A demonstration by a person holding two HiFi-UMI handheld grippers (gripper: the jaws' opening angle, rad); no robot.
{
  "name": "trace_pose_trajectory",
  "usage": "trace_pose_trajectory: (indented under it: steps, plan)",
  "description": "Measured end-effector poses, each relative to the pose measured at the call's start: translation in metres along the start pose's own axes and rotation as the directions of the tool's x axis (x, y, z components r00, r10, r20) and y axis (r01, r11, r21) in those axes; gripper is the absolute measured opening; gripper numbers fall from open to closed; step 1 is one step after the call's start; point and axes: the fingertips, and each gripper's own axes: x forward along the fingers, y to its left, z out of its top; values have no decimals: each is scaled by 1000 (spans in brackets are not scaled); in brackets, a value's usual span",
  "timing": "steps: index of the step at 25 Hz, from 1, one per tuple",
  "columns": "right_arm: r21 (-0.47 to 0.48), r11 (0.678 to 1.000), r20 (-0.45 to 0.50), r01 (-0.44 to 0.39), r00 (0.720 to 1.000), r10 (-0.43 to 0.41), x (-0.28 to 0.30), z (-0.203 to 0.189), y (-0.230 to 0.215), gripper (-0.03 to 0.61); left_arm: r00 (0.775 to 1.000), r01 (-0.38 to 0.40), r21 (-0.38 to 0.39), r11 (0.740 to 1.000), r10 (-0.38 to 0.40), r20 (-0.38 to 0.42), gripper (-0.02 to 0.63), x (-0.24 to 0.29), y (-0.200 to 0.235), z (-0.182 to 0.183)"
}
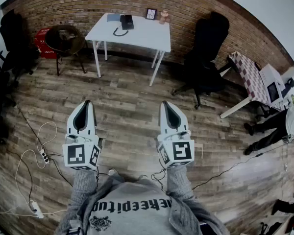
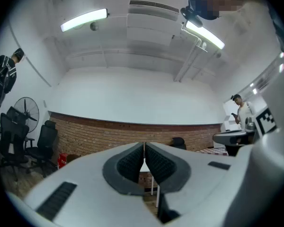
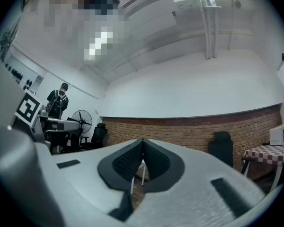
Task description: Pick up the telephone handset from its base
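Note:
A dark telephone [image 1: 127,22] with a curled cord [image 1: 119,32] rests on a white table [image 1: 147,35] by the brick wall, far ahead in the head view. My left gripper [image 1: 86,104] and right gripper [image 1: 164,104] are held side by side over the wooden floor, well short of the table. Both are shut with nothing between the jaws. In the left gripper view the gripper [image 2: 144,144] points slightly upward at the wall and ceiling, its tips together. The right gripper [image 3: 143,141] looks the same in its own view.
A black office chair [image 1: 206,53] stands right of the table, a round dark side table [image 1: 64,39] and a red box [image 1: 43,42] to its left. A checkered table [image 1: 252,77] is at far right. Cables and power strips [image 1: 39,155] lie on the floor at left. People stand at the room's edges.

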Motion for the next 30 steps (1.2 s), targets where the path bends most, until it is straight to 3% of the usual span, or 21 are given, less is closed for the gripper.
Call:
trace_pose_trajectory:
  steps: [11,23,30]
  plan:
    - [-12,1000,-12,7,1000,-7,16,0,26,5,1000,15,11,1000,-15,-8,12,2,26,-3]
    - [-13,997,-7,69,998,-70,32,-9,51,5,999,49,-1,999,-49,-11,12,5,66,-13]
    - [-20,997,-8,73,997,-73,55,-16,47,5,999,51,-10,999,-51,-7,12,25,77,-22]
